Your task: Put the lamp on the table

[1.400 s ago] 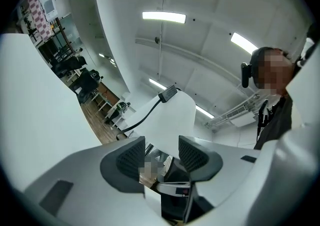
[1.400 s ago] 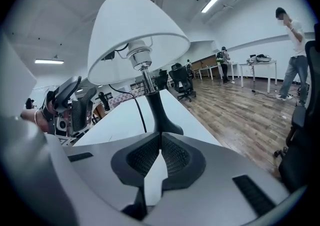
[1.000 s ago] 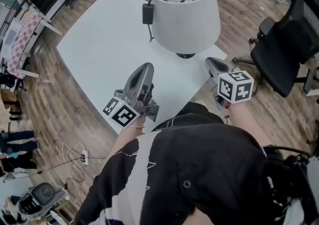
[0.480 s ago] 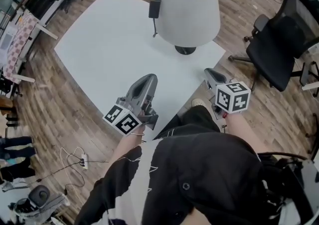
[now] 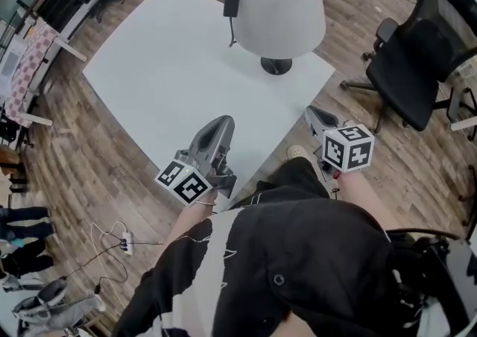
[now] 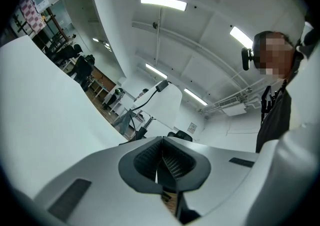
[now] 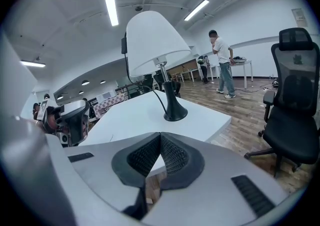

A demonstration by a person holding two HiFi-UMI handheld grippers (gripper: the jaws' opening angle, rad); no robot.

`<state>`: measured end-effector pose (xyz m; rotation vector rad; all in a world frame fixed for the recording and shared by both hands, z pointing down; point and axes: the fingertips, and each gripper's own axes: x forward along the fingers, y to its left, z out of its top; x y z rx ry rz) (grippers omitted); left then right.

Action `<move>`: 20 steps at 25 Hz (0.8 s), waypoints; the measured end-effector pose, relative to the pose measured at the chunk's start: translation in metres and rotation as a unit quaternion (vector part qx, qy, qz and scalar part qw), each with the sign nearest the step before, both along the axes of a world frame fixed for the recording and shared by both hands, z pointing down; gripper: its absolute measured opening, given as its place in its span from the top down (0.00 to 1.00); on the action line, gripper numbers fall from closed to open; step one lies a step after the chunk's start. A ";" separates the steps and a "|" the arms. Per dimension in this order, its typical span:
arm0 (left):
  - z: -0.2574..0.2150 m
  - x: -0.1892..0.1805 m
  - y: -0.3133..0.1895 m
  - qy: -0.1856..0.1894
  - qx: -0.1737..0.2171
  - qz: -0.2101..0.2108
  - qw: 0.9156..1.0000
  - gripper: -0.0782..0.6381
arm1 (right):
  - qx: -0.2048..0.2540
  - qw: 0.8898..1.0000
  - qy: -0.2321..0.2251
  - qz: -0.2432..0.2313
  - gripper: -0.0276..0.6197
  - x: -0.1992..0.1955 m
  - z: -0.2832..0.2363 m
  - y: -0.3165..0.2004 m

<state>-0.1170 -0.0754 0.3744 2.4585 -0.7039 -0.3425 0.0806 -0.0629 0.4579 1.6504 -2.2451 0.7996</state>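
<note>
- We see the lamp [image 5: 279,7] standing upright on the white worktop [image 5: 164,67], in the upper middle of the head view and close to the worktop's right-hand corner.
- Its white shade sits over a round black base [image 5: 276,66]. A black cord with its adapter [image 5: 232,3] hangs over the shade's left rim.
- The left hand-held gripper [image 5: 221,121] is at lower centre, its tip over the near part of the worktop and well apart from the lamp. We find its jaws pressed together with nothing between them.
- The right hand-held gripper [image 5: 311,112] is just off the worktop's right edge, above the wooden floor [image 5: 82,156]. Its jaws are likewise closed on nothing, and in its own view the lamp stands ahead of them.
- A black office chair [image 5: 417,45] stands on the floor at the right of the frame, apart from the worktop.
- In the right gripper view we make out a person [image 7: 222,62] standing far back, to the right of the lamp.
</note>
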 end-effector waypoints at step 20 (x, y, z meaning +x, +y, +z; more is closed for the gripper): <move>-0.002 -0.002 0.023 -0.005 0.006 0.002 1.000 0.87 | 0.005 1.000 0.001 -0.007 0.93 -0.003 -0.006 0.021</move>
